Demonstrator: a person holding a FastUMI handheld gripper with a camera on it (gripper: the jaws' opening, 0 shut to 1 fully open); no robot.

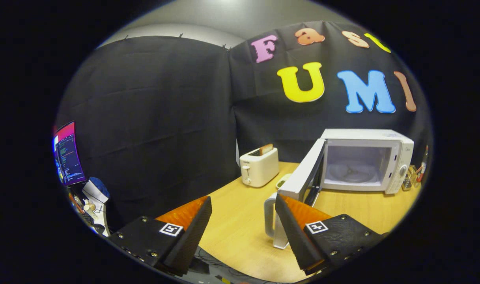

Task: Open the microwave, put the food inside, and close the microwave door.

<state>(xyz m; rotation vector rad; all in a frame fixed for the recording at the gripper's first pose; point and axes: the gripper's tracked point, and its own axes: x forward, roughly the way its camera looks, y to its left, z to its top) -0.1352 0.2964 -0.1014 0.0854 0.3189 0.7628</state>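
The tongs (pixel 243 228) stand with their fingers wide apart, holding nothing, over the near part of the wooden counter (pixel 240 221). Beyond them and toward the right finger sits the white microwave (pixel 366 159), its door (pixel 303 175) swung open toward the tongs so that the pale cavity and a glass turntable show inside. The door's handle (pixel 272 221) lies just beside the right finger, which covers part of it. Behind the door's far edge a small dish (pixel 282 181) peeks out, mostly hidden, and whether it holds the food cannot be told. A white toaster (pixel 259 166) with a slice of bread in its slot stands farther back, near the black cloth wall. Small bottles (pixel 415 173) beside the microwave are too blurred to identify. Off the counter's left end, a lit screen (pixel 68 154) is partly cut off.
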